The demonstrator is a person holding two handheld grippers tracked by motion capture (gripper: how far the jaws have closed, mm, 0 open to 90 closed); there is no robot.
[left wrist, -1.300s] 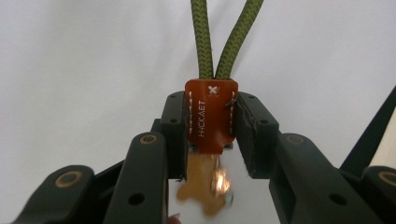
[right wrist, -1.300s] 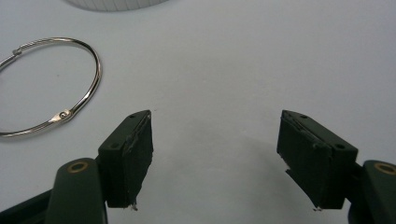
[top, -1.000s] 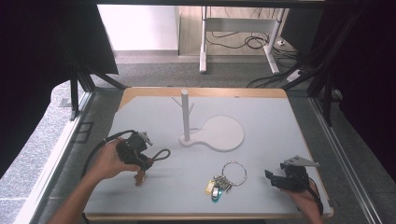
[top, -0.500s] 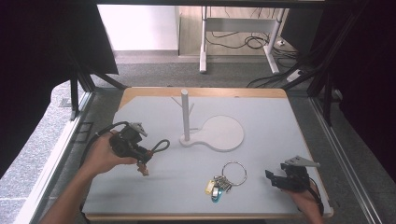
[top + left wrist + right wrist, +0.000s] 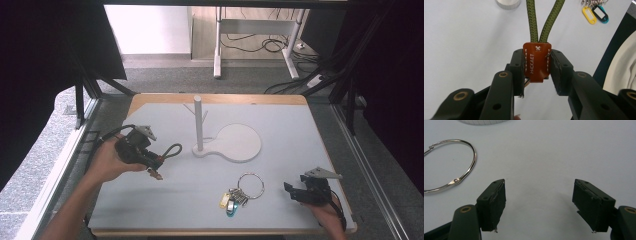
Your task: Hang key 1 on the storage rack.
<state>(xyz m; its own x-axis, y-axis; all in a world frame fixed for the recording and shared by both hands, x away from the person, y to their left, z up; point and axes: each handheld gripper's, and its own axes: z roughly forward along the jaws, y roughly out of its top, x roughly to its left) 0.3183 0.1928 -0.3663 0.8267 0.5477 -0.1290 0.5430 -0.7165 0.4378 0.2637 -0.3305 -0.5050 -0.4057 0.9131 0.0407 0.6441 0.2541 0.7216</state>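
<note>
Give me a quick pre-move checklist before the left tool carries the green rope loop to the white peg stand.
1. Grip: left tool clamps the brown leather tab of the green rope loop - ok.
2. Loop hangs free of the table - ok.
3. White peg stand upright, pegs bare - ok.
4. Path to the stand free of the key ring and its tags - ok.
5. Right tool open, holding nothing, parked beside the ring - ok.
6. Loop wide enough for a peg - cannot tell.

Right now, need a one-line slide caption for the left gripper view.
Left gripper clamps the brown leather tab of a green cord loop above the white table.
</note>
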